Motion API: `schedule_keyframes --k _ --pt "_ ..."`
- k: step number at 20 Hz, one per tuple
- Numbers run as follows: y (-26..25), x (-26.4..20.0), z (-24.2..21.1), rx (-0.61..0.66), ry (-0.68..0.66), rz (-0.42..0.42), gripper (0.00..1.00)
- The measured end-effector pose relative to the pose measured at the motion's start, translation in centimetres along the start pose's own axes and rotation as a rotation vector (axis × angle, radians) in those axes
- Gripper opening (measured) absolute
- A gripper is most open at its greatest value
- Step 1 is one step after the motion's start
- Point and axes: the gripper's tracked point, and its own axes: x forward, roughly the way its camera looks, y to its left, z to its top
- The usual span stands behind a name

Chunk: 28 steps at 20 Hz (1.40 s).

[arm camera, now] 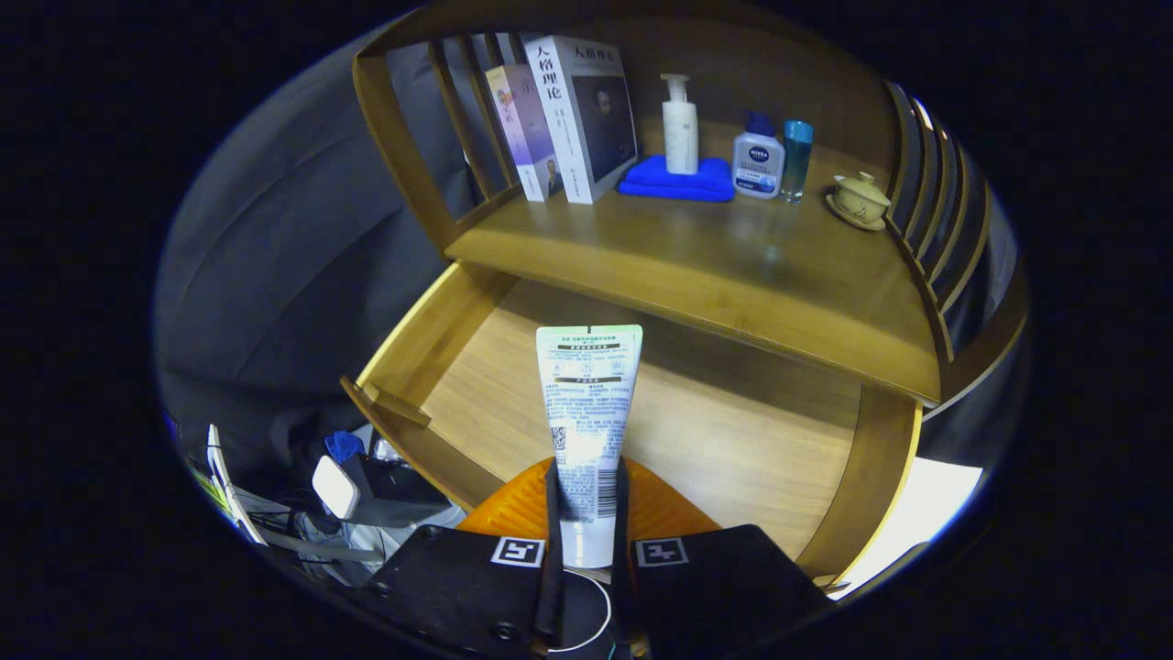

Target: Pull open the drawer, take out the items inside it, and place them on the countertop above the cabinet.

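Gripper (586, 541) fingers pinch white tube (588, 412) from both sides, tube standing upright between them, above open drawer (733, 431). Drawer floor around tube looks bare. Countertop (715, 266) beyond, already with books (568, 115), blue cloth (678, 179), bottles (759, 165), teacup (860, 197). Advice: lift tube over counter front edge, carry to free middle part, lower until it rests, only then release.

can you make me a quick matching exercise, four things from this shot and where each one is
Things:
1. white tube
2. pump bottle
3. lidded cup
4. books

Places:
A. on the blue folded cloth
B. between the gripper fingers, over the open drawer
C. leaning at the countertop's slatted side
D. on a saucer, beyond the teal bottle

Pairs: 1-B, 2-A, 3-D, 4-C
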Motion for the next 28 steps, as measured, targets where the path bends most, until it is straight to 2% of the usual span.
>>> schedule_keyframes --k 4,11,15,19,24,28 --pt "-0.7 -0.3 2.0 0.067 -0.069 0.013 0.22" --pt "-4.1 1.0 8.1 0.261 -0.217 -0.024 0.24" --pt "-6.7 3.4 11.1 0.388 -0.252 -0.068 0.24" --pt "-8.5 5.4 13.8 0.431 -0.281 -0.109 0.24" --pt "-8.9 7.3 15.4 0.525 -0.277 -0.079 0.24" --pt "-10.0 8.1 16.4 0.582 -0.301 -0.096 0.24"
